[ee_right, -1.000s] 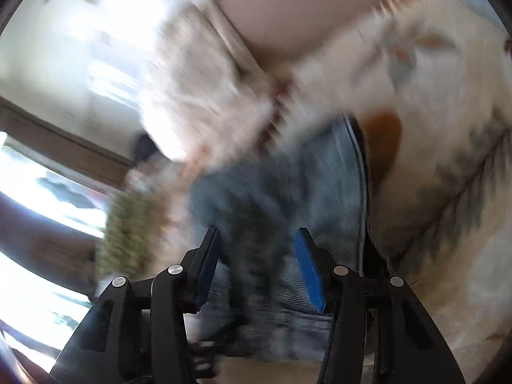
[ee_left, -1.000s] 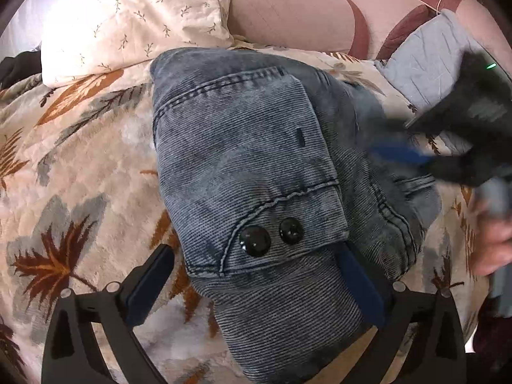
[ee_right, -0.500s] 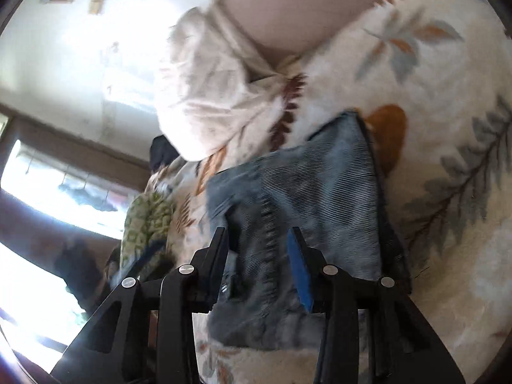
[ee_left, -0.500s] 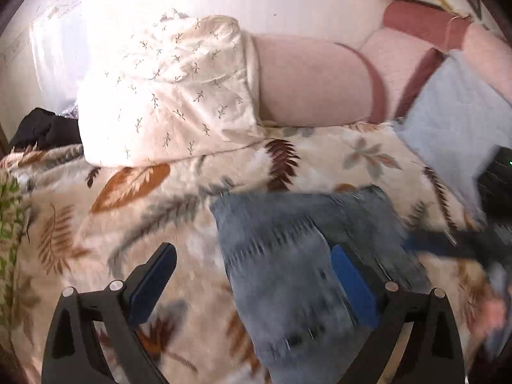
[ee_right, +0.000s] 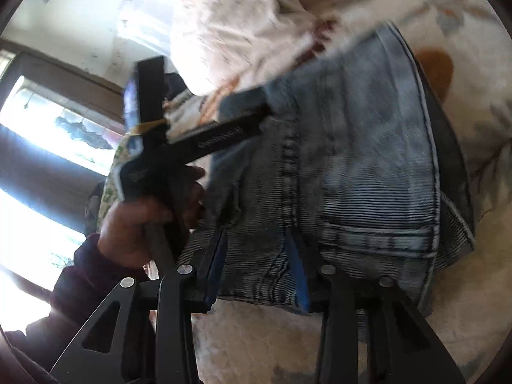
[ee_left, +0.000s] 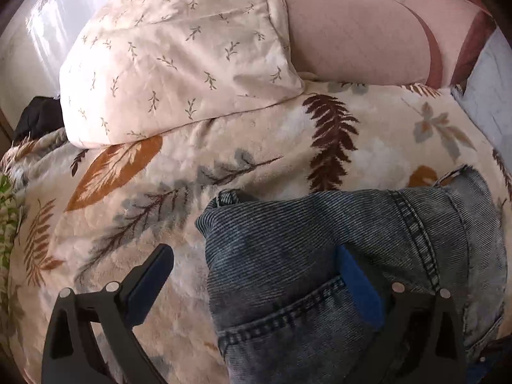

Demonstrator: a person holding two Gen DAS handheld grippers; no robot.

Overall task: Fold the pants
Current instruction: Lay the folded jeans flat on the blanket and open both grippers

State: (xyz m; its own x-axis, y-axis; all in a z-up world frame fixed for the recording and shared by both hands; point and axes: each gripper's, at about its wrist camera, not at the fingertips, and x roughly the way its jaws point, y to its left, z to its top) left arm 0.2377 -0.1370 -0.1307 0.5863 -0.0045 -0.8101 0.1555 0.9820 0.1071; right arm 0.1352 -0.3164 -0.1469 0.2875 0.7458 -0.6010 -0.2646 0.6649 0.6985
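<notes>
Holding: my left gripper hangs over the folded jeans with its jaws spread wide and nothing pinched between them.
Left pads: one blue pad sits above the denim by the stitched pocket edge; the other dark one is off the jeans' left edge, over the blanket.
Closing: my right gripper has its jaws narrowing, with the near hem of the jeans between the blue pads; whether the pads already press the cloth I cannot tell.
Jeans: a compact folded bundle of washed blue denim lying on the leaf-patterned fleece blanket on the bed, seams and a back pocket facing up.
Pillow: a cream pillow with small sprig print lies beyond the jeans, resting on the blanket's far edge and well apart from the denim.
Headboard: a pink padded headboard stands behind the pillow, beyond the jeans.
Left hand: in the right wrist view my left hand, in a dark sleeve, grips the other tool's handle just beside the jeans' left edge.
Blur: the right wrist view is smeared, so fine detail on the denim there is unclear.
</notes>
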